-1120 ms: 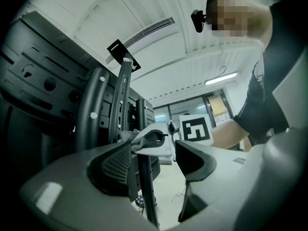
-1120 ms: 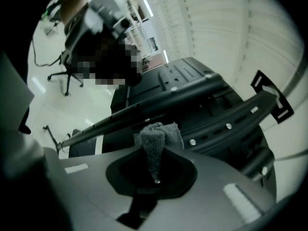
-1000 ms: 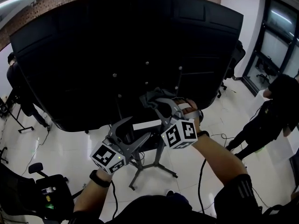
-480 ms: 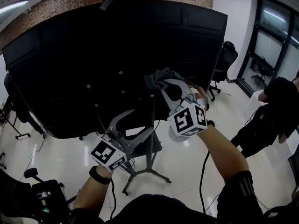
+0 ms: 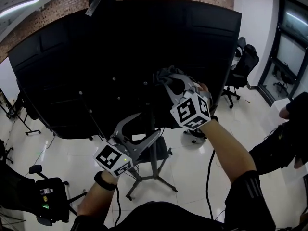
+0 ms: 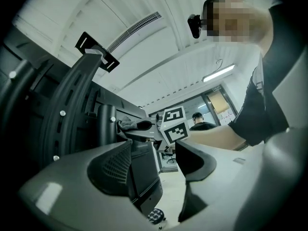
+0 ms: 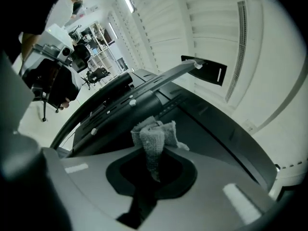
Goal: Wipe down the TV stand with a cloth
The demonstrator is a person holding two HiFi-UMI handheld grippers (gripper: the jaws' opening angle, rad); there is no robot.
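Note:
A large black TV (image 5: 120, 57) shows me its back; it rides on a stand with a dark pole (image 5: 154, 146) and splayed legs (image 5: 144, 183). My right gripper (image 5: 164, 79) is shut on a crumpled grey cloth (image 5: 161, 73), which it holds up against the TV's back panel beside the mount. In the right gripper view the cloth (image 7: 154, 134) bunches out from between the closed jaws (image 7: 153, 163). My left gripper (image 5: 147, 125) hangs lower, near the pole, open and empty. The left gripper view shows its jaws (image 6: 163, 165) apart, with the cloth (image 6: 126, 123) beyond them.
Office chairs (image 5: 244, 64) stand at the back right. A person in dark clothes (image 5: 288, 138) is at the right edge. Black wheeled equipment (image 5: 45, 198) sits at the lower left. A cable (image 5: 208, 177) trails over the glossy white floor.
The right gripper has risen with the cloth, from near the stand's shelf up to the TV's back panel. The left gripper stays low and open.

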